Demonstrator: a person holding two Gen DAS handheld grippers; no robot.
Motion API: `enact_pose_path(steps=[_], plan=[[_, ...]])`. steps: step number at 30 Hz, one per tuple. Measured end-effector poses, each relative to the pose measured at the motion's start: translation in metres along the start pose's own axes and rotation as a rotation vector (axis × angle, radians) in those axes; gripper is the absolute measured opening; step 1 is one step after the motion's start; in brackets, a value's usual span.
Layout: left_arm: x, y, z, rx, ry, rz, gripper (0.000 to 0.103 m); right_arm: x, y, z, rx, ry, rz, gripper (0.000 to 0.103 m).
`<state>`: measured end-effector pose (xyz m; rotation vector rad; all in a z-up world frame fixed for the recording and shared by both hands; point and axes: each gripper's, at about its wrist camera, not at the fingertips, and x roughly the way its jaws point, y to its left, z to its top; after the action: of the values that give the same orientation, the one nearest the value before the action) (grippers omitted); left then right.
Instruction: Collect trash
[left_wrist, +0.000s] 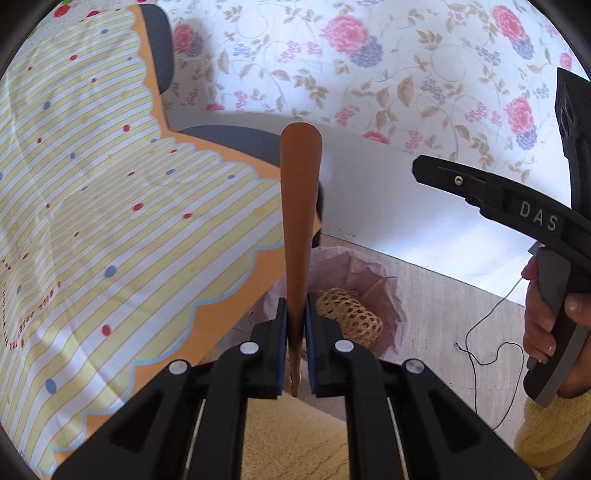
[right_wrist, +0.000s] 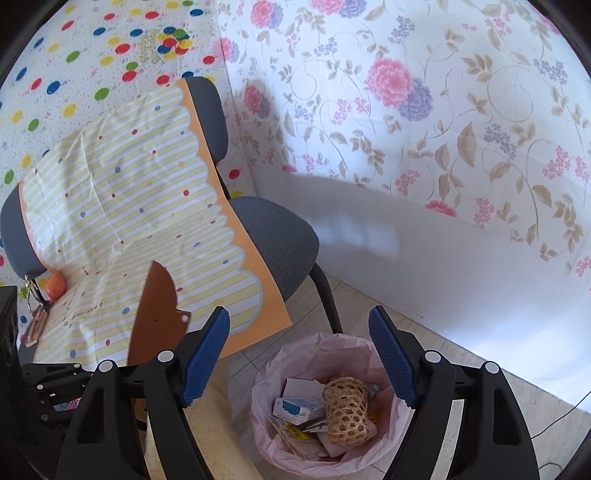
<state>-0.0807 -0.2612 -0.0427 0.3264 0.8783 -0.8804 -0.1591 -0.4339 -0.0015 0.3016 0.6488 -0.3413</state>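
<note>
Still, the left gripper (left_wrist: 295, 325) pinches a brown card (left_wrist: 300, 221) edge-on; dropped early, it misses the lined bin (right_wrist: 354, 345) at lower centre; right gripper (right_wrist: 301, 354) spread.

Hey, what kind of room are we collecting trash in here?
Probably a room in a home, dressed up for a birthday party: floral wallpaper, a grey office chair draped with a striped party tablecloth, and a pink-lined trash bin on the tiled floor.

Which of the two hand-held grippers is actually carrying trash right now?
The left hand-held gripper: it is clamped on a flat brown card piece. The right hand-held gripper is open and empty above the bin.
</note>
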Motion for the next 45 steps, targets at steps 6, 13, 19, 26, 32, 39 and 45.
enact_pose_path(steps=[6, 13, 19, 26, 32, 39, 45], plan=[[0.014, -0.024, 0.017, 0.049, 0.008, -0.056, 0.007, -0.015, -0.021, 0.004, 0.054, -0.04, -0.004, 0.078], [0.035, -0.037, 0.026, 0.057, 0.004, -0.038, 0.06, -0.016, -0.041, 0.0, 0.09, -0.038, -0.02, 0.078], [0.023, -0.006, 0.017, -0.023, -0.001, 0.089, 0.06, -0.01, -0.031, -0.006, 0.059, 0.0, -0.006, 0.078], [-0.01, 0.023, 0.008, -0.086, -0.036, 0.186, 0.07, -0.012, 0.004, -0.009, -0.002, 0.028, 0.033, 0.078], [-0.044, 0.043, 0.0, -0.13, -0.056, 0.219, 0.087, -0.032, 0.038, -0.008, -0.077, 0.026, 0.056, 0.087], [-0.097, 0.066, -0.012, -0.214, -0.092, 0.285, 0.096, -0.057, 0.074, 0.003, -0.148, 0.027, 0.084, 0.091], [-0.145, 0.085, -0.03, -0.284, -0.142, 0.355, 0.096, -0.077, 0.115, 0.011, -0.228, 0.015, 0.112, 0.091]])
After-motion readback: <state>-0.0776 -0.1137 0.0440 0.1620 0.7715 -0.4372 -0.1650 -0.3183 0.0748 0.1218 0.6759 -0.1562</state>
